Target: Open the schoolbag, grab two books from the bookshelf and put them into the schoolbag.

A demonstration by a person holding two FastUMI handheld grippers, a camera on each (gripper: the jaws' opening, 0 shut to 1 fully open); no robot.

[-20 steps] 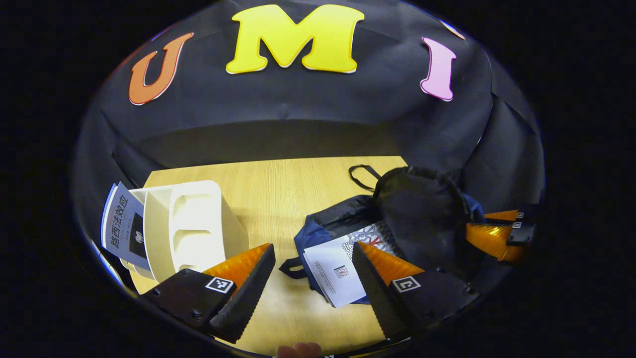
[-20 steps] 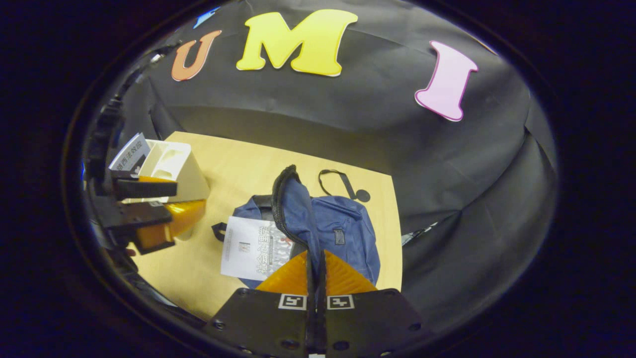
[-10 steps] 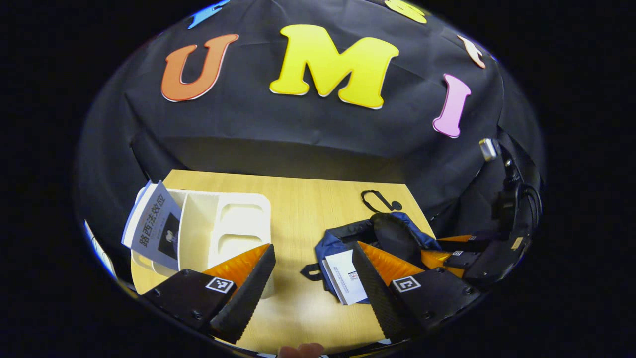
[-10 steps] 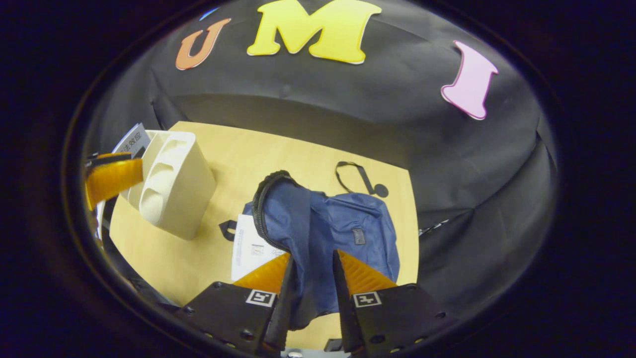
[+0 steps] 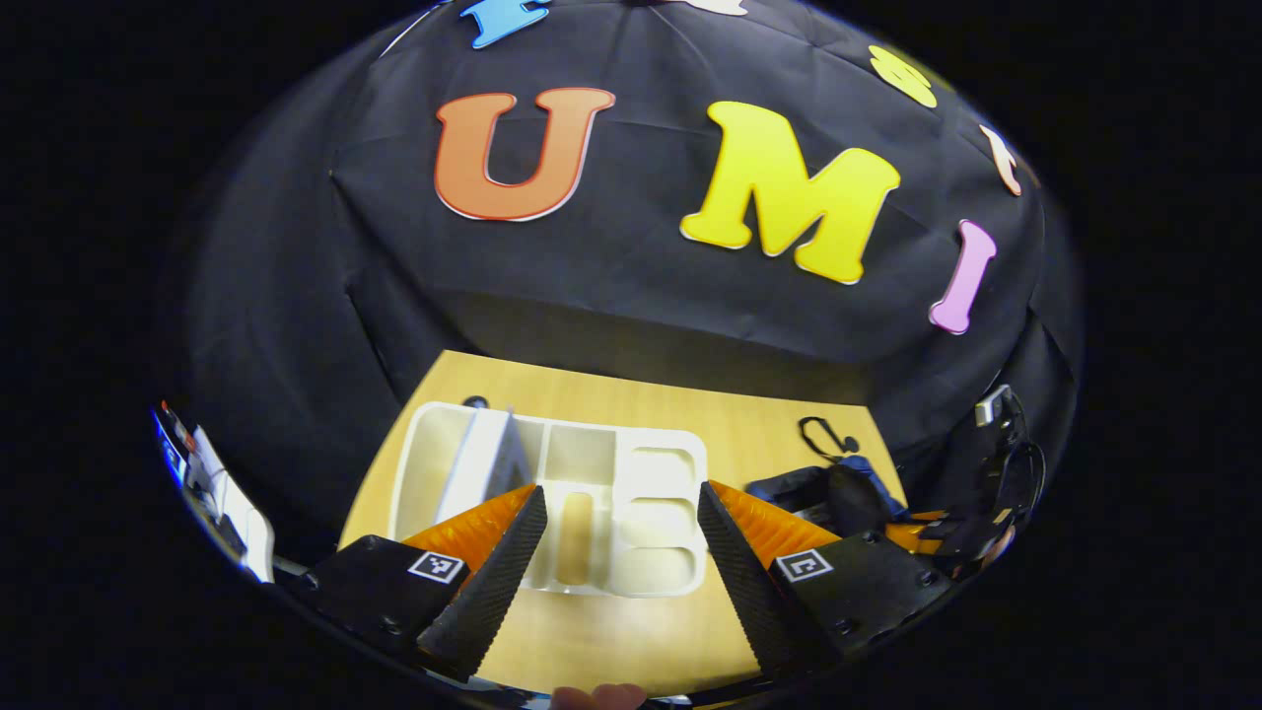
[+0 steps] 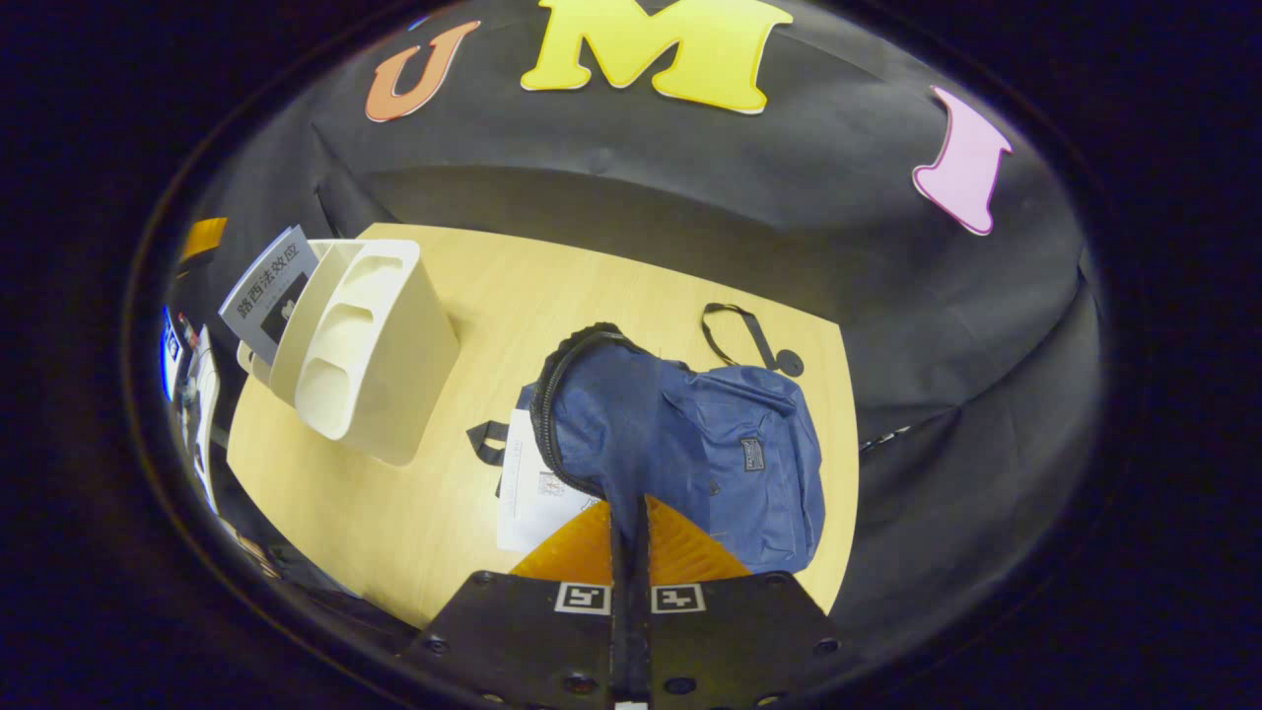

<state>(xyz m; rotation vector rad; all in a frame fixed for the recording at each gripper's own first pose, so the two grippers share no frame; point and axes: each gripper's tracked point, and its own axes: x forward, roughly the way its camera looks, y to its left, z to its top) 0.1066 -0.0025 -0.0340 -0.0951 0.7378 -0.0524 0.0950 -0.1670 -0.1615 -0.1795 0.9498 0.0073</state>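
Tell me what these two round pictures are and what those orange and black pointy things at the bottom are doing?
A person holds a grabbing tool in each hand, and a camera rides on each. The pointy things are the tools' fingers. In the left gripper view, the left gripper is open, facing the white bookshelf with a book in it. In the right gripper view, the right gripper is pinched on the blue schoolbag, lifting its flap. Another book pokes out of the bag. Everything sits on a wooden table.
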